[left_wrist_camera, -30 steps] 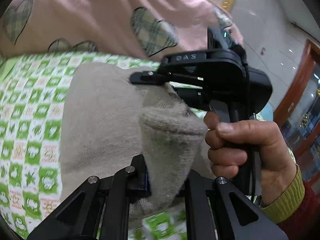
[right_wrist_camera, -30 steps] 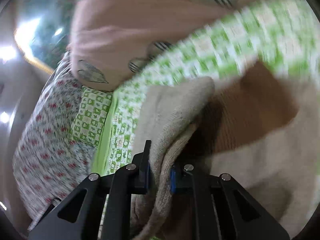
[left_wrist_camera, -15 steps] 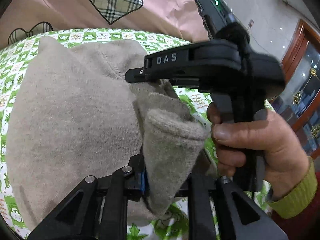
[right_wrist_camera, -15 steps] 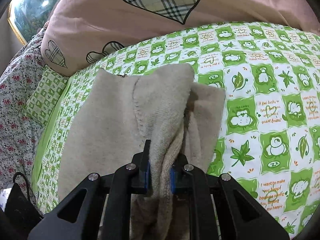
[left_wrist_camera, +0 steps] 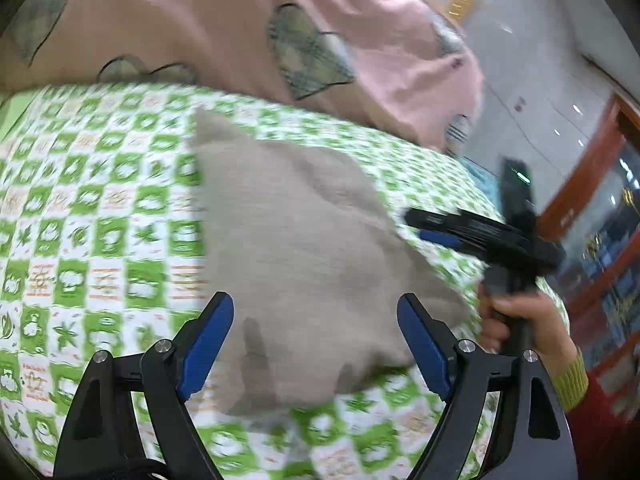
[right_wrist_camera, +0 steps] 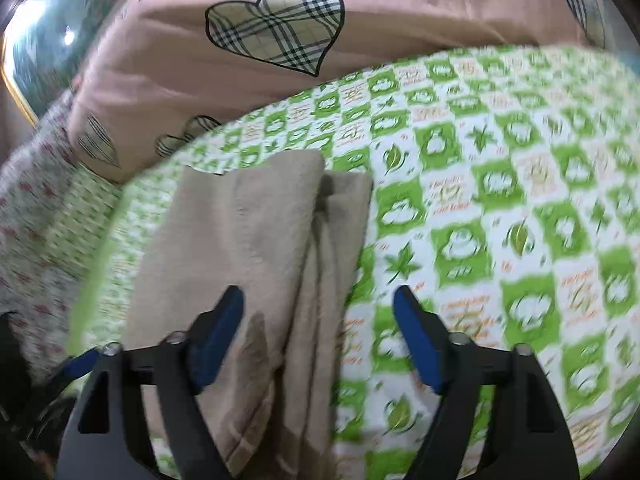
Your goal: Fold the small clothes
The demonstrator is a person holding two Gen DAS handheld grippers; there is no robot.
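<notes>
A small beige knit garment lies folded on the green-and-white checked bedsheet. My left gripper is open and empty, jaws wide apart just above the garment's near edge. In the right wrist view the garment shows as a long folded strip with layered edges on its right side. My right gripper is open and empty over its near end. The right gripper also shows in the left wrist view, held in a hand at the garment's right edge.
A pink quilt with plaid hearts is bunched along the far side of the bed. A floral cloth lies at the left in the right wrist view. A tiled floor and wooden cabinet lie beyond the bed's right edge.
Both grippers have opened and let go of the garment. It now lies folded flat on the sheet, and both grippers have drawn back from it.
</notes>
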